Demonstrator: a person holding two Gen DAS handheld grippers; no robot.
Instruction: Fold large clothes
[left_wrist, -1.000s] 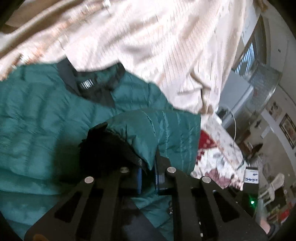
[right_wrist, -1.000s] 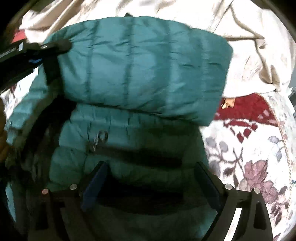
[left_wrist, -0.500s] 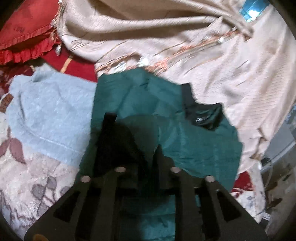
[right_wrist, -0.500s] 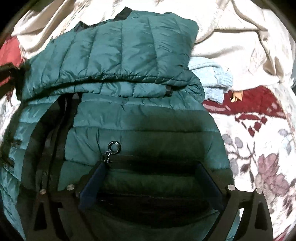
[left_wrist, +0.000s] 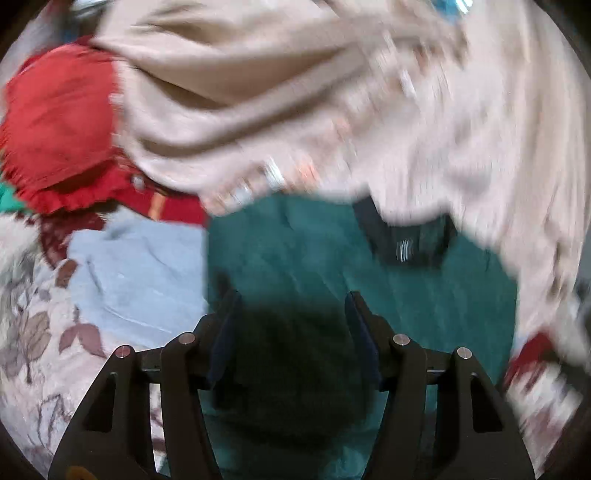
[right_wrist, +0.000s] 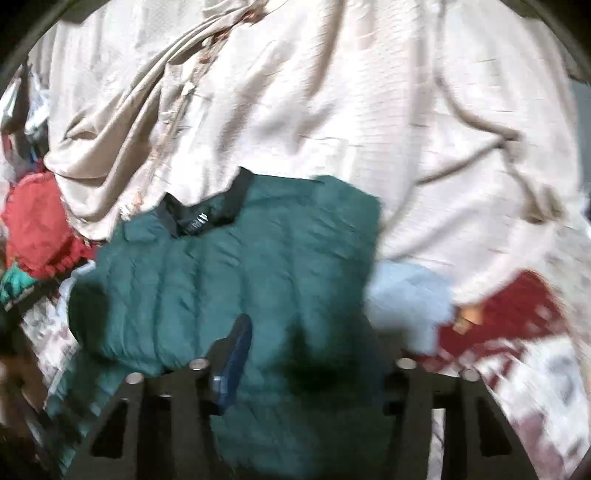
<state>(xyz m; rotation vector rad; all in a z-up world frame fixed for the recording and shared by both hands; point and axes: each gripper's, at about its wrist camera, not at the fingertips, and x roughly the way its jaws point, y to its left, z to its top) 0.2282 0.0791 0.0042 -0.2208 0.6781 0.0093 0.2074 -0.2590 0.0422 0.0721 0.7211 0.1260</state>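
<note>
A teal quilted puffer jacket (left_wrist: 317, 254) with a black collar (left_wrist: 402, 243) lies folded on a floral bedspread. It also shows in the right wrist view (right_wrist: 236, 280), its collar (right_wrist: 207, 214) at the far edge. My left gripper (left_wrist: 291, 314) is open above the jacket's near part and holds nothing. My right gripper (right_wrist: 314, 339) is open over the jacket's near edge. Its left pad (right_wrist: 236, 354) shows blue; its right finger is lost in shadow and blur. Both views are blurred by motion.
A large beige cloth (left_wrist: 332, 92) is heaped behind the jacket (right_wrist: 332, 110). A light blue towel (left_wrist: 140, 273) lies beside the jacket (right_wrist: 406, 302). A red ruffled pillow (left_wrist: 59, 125) sits at the far left. The floral bedspread (left_wrist: 33, 332) lies underneath (right_wrist: 535, 369).
My left gripper has opened and let go of the jacket's sleeve, which now lies folded. Both grippers have drawn back from the jacket, so more of the beige cloth shows.
</note>
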